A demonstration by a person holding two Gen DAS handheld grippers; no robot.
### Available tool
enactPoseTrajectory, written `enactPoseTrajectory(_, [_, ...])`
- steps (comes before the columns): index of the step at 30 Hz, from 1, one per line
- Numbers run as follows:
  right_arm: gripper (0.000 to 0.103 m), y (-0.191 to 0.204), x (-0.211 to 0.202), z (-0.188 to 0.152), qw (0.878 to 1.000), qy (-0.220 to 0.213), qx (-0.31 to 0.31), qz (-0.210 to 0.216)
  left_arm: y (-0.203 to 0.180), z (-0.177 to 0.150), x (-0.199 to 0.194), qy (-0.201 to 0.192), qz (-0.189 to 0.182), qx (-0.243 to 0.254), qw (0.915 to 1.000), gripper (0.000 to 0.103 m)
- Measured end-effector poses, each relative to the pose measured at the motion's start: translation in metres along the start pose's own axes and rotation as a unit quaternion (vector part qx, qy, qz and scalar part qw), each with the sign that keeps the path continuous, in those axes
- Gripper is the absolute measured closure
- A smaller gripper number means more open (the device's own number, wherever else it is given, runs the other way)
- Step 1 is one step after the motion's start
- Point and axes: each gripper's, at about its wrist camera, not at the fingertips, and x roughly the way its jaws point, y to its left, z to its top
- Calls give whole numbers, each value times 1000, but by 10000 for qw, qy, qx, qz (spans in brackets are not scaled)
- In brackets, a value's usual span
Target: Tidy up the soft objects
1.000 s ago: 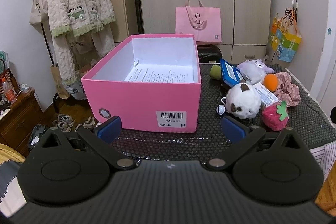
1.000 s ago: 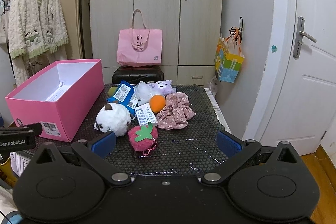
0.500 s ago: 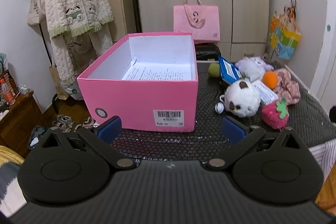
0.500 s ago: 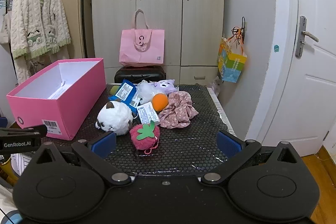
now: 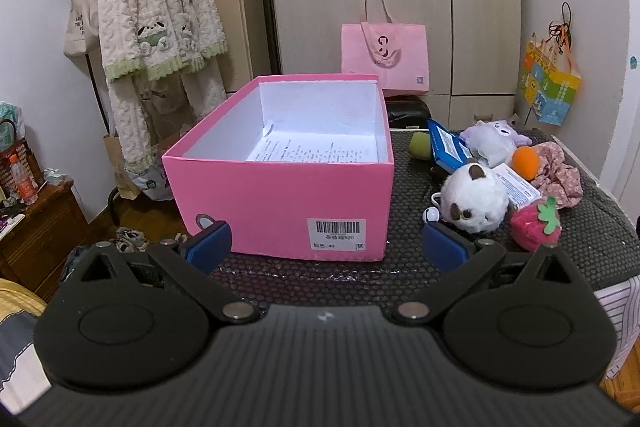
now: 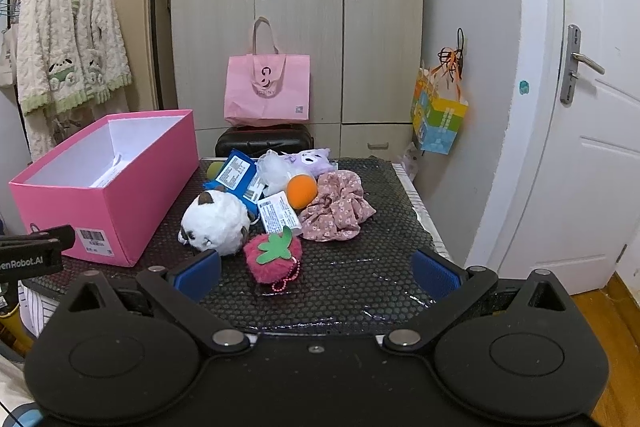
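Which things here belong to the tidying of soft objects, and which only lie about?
For the job: open pink cardboard box; white round plush; red strawberry plush; pink floral fabric scrunchie; purple plush; orange ball.

Lying about: pink tote bag; fluffy cream robe.

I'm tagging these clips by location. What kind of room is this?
Most likely a bedroom at home: a built-in wardrobe, a fleecy robe on a clothes rack, and plush toys beside a pink box.

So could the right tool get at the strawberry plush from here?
Probably yes. The right tool is open and holds nothing, and the strawberry plush lies at the near edge of the pile, straight ahead, with only bare mat between them.
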Motion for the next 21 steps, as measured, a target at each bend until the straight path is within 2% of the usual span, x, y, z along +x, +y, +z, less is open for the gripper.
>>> enactPoseTrajectory(21, [0, 1, 1, -2, 10000, 9, 25, -3, 4, -4, -2, 42, 45, -5, 10000, 0])
